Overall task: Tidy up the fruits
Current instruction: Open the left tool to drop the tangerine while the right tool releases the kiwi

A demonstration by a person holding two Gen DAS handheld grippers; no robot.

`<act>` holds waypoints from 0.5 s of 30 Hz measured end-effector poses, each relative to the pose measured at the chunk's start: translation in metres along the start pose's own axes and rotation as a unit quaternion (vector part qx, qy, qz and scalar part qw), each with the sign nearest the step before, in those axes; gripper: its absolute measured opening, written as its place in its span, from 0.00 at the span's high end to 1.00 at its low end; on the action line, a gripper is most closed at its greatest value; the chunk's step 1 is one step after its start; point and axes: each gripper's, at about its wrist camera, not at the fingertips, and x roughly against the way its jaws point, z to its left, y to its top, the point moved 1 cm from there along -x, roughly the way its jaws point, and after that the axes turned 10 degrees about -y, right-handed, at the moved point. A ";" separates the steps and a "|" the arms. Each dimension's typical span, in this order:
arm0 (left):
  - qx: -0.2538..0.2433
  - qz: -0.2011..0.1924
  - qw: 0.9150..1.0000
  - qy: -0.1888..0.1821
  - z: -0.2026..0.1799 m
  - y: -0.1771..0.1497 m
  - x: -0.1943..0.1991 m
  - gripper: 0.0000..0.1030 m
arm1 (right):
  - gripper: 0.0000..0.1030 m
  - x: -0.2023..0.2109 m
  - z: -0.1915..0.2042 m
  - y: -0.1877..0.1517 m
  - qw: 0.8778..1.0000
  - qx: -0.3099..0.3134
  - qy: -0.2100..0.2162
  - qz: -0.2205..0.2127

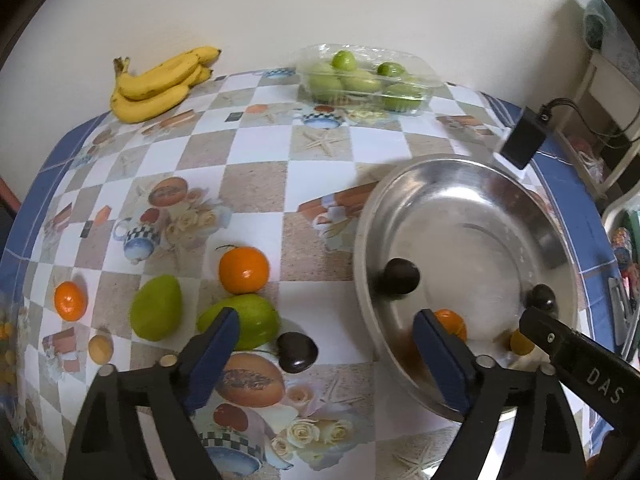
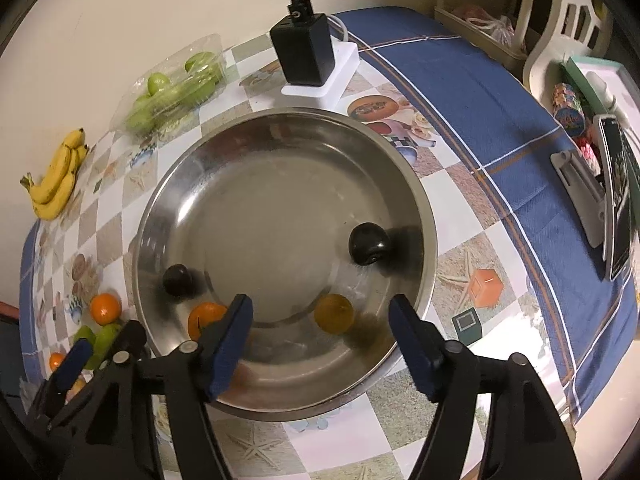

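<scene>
In the steel bowl [image 2: 280, 184] on the bench [image 1: 256, 184] lie two dark plums [image 2: 369, 246], a mandarin [image 2: 206, 318] and a small yellow fruit [image 2: 334, 314]. The right tool [image 2: 320, 316] hangs over the yellow fruit, jaws wide, gripping nothing. The left tool [image 1: 326, 334] stands wide open and empty at the bowl's rim. Outside lie two green mangoes [image 1: 156, 307], two oranges [image 1: 243, 270], another plum [image 1: 298, 351], bananas [image 1: 160, 84] and a tray of green fruit [image 1: 360, 80].
</scene>
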 end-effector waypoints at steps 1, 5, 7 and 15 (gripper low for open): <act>0.003 0.000 1.000 0.002 0.002 0.000 0.000 0.07 | 0.28 0.000 0.002 0.000 1.000 0.004 -0.001 -0.001; 0.011 -0.004 1.000 0.015 0.008 0.000 0.001 0.00 | 0.21 -0.001 0.005 -0.002 1.000 0.012 -0.005 0.000; 0.014 -0.005 1.000 0.018 0.011 0.000 0.002 0.00 | 0.18 -0.002 0.005 -0.002 1.000 0.014 -0.012 -0.001; 0.025 -0.003 0.999 0.025 0.017 -0.001 0.002 0.00 | 0.10 -0.003 0.008 -0.003 1.000 0.019 -0.014 0.000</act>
